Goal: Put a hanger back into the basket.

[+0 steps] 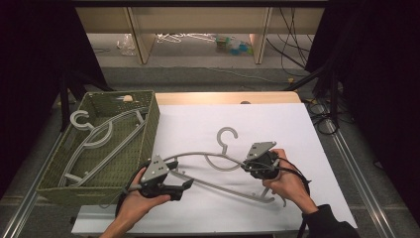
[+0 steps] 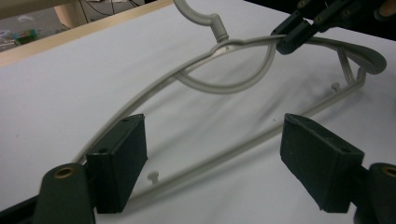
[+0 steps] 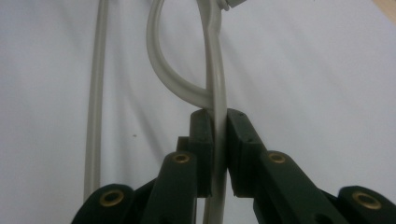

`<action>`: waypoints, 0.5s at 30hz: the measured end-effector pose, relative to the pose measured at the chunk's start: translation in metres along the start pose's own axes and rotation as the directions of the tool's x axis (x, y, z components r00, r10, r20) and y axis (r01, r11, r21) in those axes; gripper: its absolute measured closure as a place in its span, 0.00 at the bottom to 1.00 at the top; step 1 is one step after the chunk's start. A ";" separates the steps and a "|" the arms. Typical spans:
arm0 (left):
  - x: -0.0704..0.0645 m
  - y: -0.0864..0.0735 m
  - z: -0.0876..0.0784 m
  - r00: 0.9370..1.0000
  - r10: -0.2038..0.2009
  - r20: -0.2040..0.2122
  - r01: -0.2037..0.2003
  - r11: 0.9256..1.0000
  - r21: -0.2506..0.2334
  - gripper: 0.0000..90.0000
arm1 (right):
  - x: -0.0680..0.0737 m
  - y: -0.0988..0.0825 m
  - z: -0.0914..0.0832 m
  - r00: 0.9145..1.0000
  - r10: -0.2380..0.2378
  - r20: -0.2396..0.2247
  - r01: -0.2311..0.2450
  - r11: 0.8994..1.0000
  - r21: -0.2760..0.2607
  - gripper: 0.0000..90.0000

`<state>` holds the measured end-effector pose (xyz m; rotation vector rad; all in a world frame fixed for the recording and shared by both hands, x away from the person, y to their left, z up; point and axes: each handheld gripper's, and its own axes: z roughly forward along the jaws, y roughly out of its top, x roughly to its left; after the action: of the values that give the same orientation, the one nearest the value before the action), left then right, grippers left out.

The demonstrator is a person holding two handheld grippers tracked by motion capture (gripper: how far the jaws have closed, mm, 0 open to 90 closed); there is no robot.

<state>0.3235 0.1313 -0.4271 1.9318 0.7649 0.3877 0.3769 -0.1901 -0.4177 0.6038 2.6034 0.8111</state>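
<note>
A grey plastic hanger point(image 1: 218, 171) lies across the white table sheet, its hook point(image 1: 226, 136) pointing away from me. My right gripper point(image 1: 249, 167) is shut on the hanger's upper arm just right of the hook; in the right gripper view the pads point(image 3: 201, 140) pinch that thin arm point(image 3: 215, 84). My left gripper point(image 1: 181, 176) is open at the hanger's left end. In the left gripper view its pads point(image 2: 119, 161) stand wide apart, the hanger's lower bar point(image 2: 243, 147) runs between them untouched, and the right gripper point(image 2: 299, 32) shows at the top right.
A green woven basket point(image 1: 148, 124) stands at the table's left and holds more grey hangers point(image 1: 94, 139). The table's wooden far edge point(image 1: 223, 97) shows beyond the sheet. Cables and table legs lie on the floor behind.
</note>
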 end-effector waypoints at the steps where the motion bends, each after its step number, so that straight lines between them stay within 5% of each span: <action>1: 0.000 0.005 0.005 1.000 0.017 0.005 -0.017 1.000 0.006 0.25 | 0.001 0.000 -0.001 1.000 -0.002 -0.006 0.002 1.000 -0.001 0.91; 8: 0.007 0.032 0.036 0.992 0.123 -0.014 -0.122 0.989 0.080 0.26 | 0.007 0.001 -0.009 1.000 -0.031 0.001 0.031 0.999 -0.019 0.91; 15: 0.009 0.037 0.059 0.985 0.171 -0.007 -0.168 0.977 0.134 0.26 | 0.011 0.002 -0.013 0.999 -0.048 -0.002 0.048 0.998 -0.030 0.91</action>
<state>0.3760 0.0851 -0.4224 2.1298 0.6535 0.4688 0.3623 -0.1889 -0.4080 0.5300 2.5930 0.8340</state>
